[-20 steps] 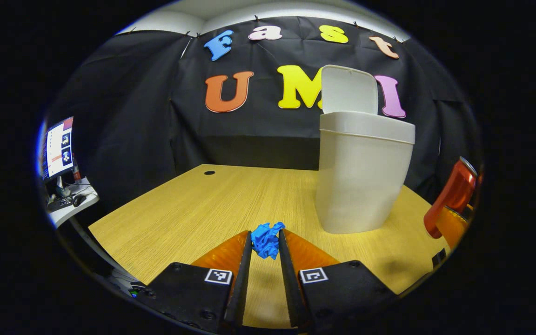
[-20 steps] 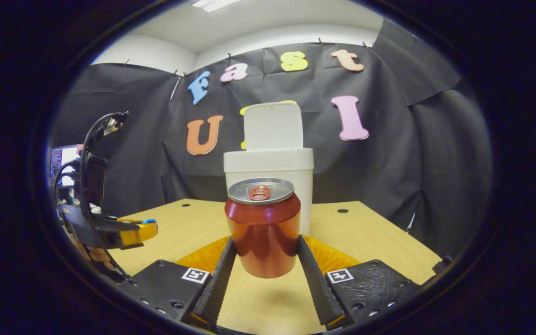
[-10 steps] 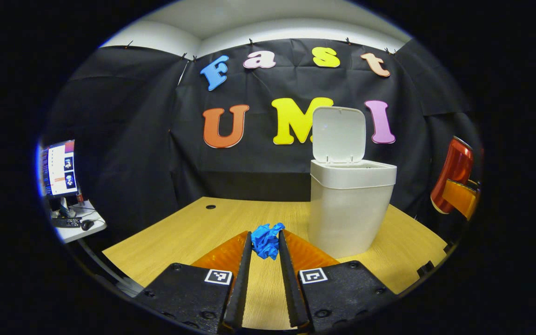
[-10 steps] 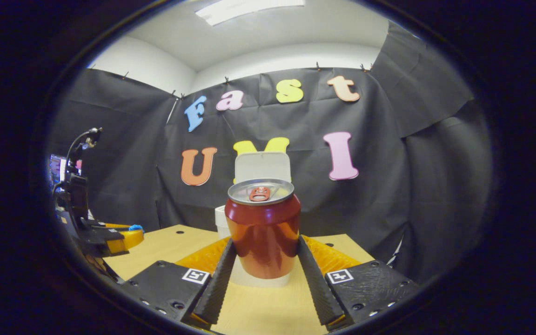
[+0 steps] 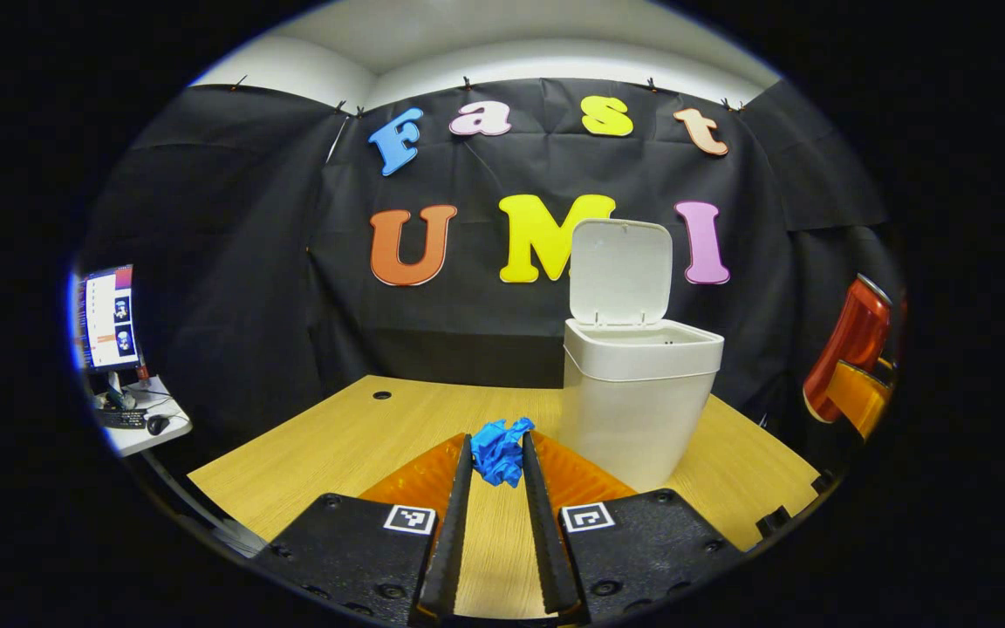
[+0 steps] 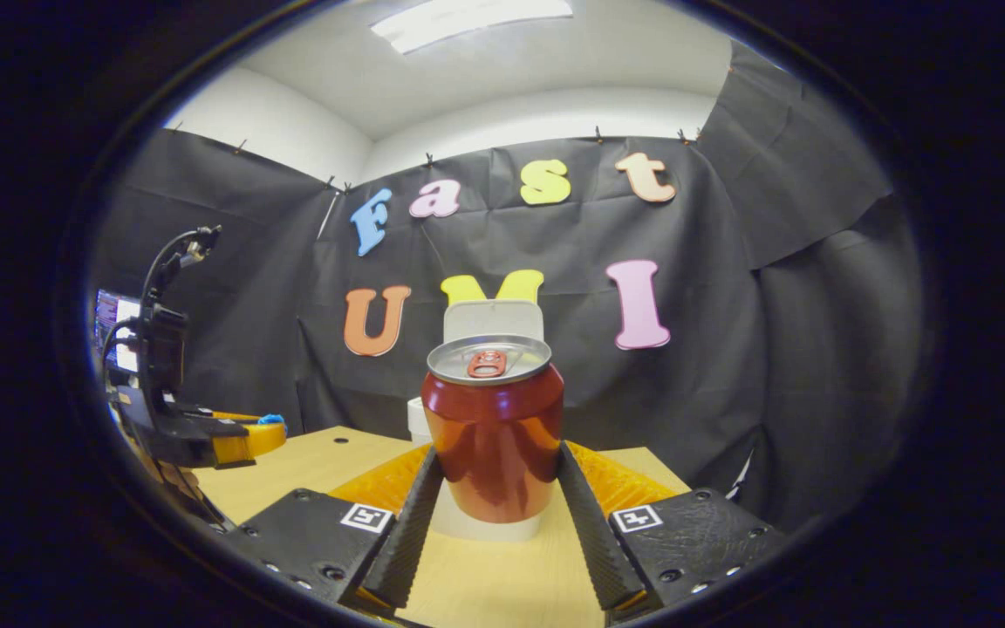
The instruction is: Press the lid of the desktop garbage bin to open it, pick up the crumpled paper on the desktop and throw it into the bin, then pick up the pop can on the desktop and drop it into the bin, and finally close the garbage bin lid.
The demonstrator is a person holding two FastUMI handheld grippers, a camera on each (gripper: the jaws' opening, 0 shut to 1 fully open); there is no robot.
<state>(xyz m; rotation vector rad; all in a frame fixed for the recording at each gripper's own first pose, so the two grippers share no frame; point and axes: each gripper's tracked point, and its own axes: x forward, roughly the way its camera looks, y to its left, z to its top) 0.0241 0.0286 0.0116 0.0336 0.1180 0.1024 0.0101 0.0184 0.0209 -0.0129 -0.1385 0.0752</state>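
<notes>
Both grippers have lifted off the worktop [image 5: 337, 436], left fingers [image 5: 459, 488] clamped on paper [image 5: 499, 449], right fingers [image 6: 415, 506] on can [image 6: 492, 427], bin [image 5: 638, 392] open, ready for drops

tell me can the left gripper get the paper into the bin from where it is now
Probably yes. The left gripper grips the blue crumpled paper, the bin stands just ahead to its right with its lid up, and nothing sits between them.
</notes>
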